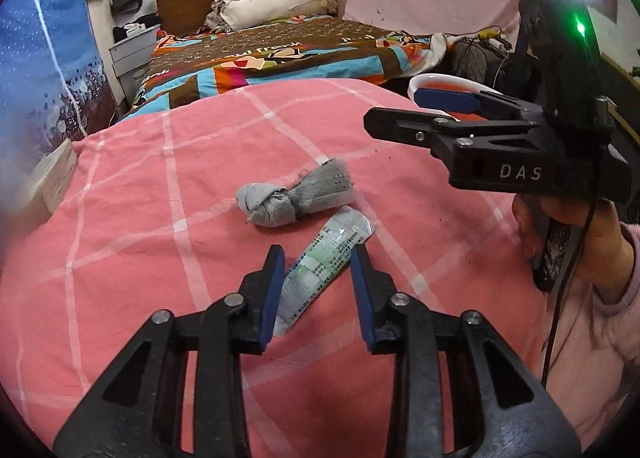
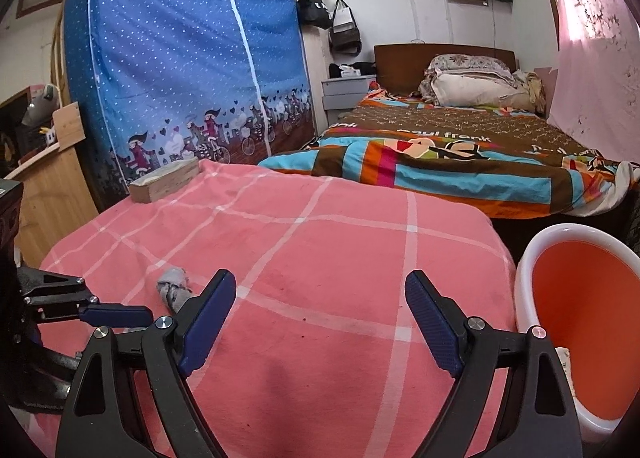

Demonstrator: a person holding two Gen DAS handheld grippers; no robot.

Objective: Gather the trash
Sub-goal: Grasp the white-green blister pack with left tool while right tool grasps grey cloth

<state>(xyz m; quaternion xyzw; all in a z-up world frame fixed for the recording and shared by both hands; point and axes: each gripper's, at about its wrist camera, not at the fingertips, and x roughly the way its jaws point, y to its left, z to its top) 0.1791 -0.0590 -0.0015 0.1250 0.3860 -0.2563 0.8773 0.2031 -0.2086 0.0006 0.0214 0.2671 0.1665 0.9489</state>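
Blue-padded left claw (image 1: 318,258) straddles a printed wrapper (image 1: 320,258) on pink cloth (image 1: 160,218).

A bed (image 2: 460,146) stands beside a blue wardrobe (image 2: 180,66), under a sunlit pink curtain (image 2: 592,58).

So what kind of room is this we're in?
Most likely a bedroom in a home. There's a made bed with pillows against a wooden headboard, a zip-up fabric wardrobe beside it, and handbags hanging on the wall.
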